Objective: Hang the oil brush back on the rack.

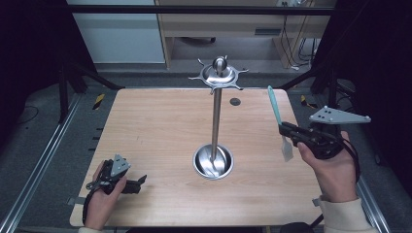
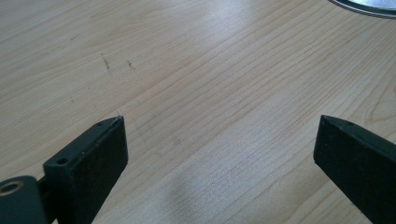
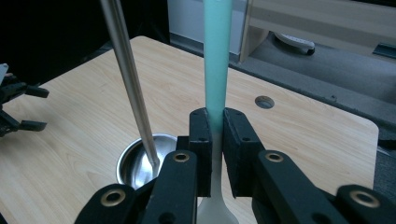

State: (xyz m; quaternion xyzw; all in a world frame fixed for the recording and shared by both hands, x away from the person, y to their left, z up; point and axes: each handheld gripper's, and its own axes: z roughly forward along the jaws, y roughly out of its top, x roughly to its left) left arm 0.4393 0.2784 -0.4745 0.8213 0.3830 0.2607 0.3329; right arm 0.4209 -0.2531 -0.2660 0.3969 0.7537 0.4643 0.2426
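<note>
Right gripper (image 3: 215, 140) clamped on slim teal-handled spatula (image 1: 277, 116), upright above table's right edge (image 1: 291, 145), beside tall steel stand (image 1: 216, 116). Left gripper (image 2: 219, 144) gaping over bare wood grain, near front-left corner; broad open tabletop between.

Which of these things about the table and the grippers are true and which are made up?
1. The right gripper is shut on a spatula with a teal handle. True.
2. The left gripper holds a spoon. False: its jaws stand wide apart over bare wood of the table, with nothing between them.
3. The metal stand lies flat on the table. False: it stands upright, its pole rising from a round bowl-shaped base.
4. The spatula's teal handle points up and its pale blade hangs below the gripper. True.
5. The spatula already hangs on the stand's top ring. False: it is apart from the stand, in the right gripper.
</note>
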